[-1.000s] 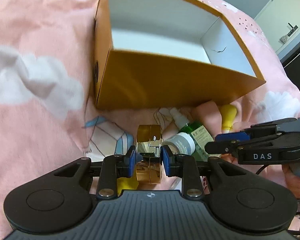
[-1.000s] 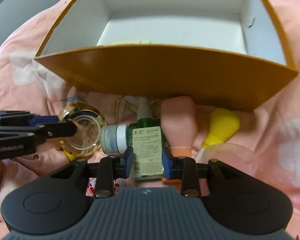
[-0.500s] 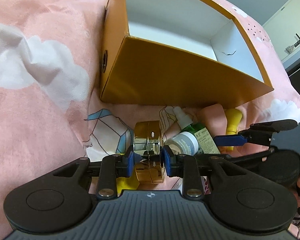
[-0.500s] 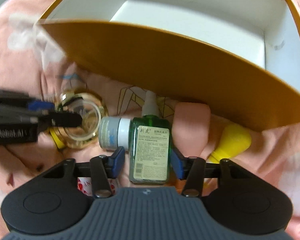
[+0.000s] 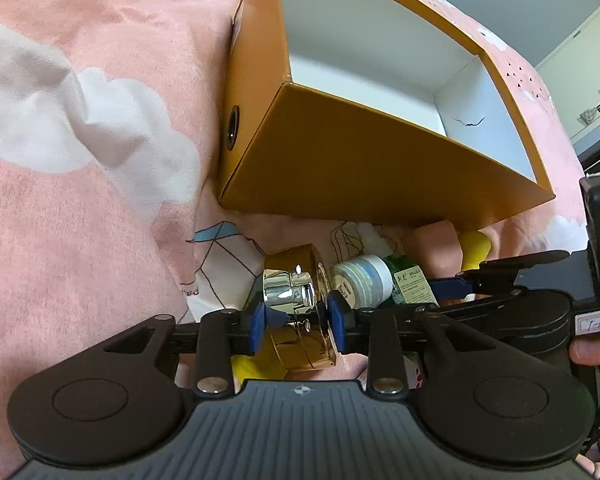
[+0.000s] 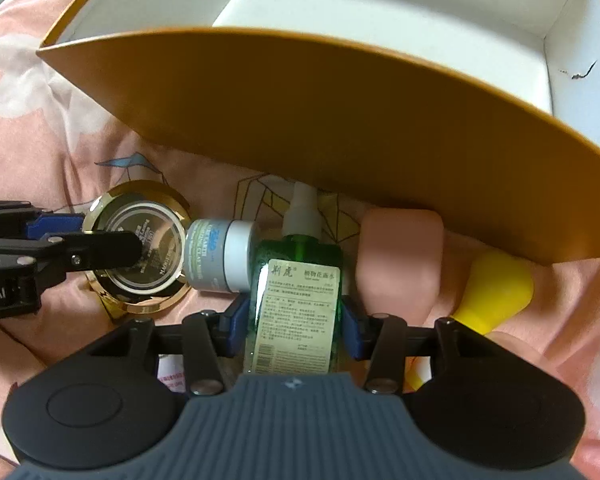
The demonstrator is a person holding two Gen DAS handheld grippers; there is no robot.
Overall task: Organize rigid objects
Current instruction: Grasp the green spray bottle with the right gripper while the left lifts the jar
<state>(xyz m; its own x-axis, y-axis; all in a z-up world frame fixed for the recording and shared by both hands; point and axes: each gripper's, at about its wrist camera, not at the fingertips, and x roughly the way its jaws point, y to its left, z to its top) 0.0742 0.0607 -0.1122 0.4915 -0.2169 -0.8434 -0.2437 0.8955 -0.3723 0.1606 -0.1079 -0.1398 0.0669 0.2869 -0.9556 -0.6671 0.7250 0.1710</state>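
Note:
A gold jar [image 5: 292, 280] lies on its side on the pink bedding, between the pads of my left gripper [image 5: 298, 320]. The pads touch its sides while the jaws are opening. The right wrist view shows the same gold jar [image 6: 140, 248] from above, with the left gripper [image 6: 108, 240] across it. A green bottle [image 6: 296, 300] with a white spray top lies flat. My right gripper [image 6: 292, 328] straddles its labelled body, pads against both sides. In the left wrist view the right gripper [image 5: 440, 296] reaches in beside the green bottle [image 5: 410, 284]. An open orange box [image 5: 380, 168] with a white, bare inside stands just behind.
A small white and blue jar [image 6: 220, 256] lies between the gold jar and the bottle. A pink block [image 6: 400, 256] and a yellow object [image 6: 500, 288] lie to the right, against the orange box [image 6: 340, 120]. Rumpled pink bedding [image 5: 80, 240] surrounds everything.
My right gripper has spread wider and sunk around the green bottle. The left gripper stayed on the gold jar and rolled a little, so the box sits further right in its view.

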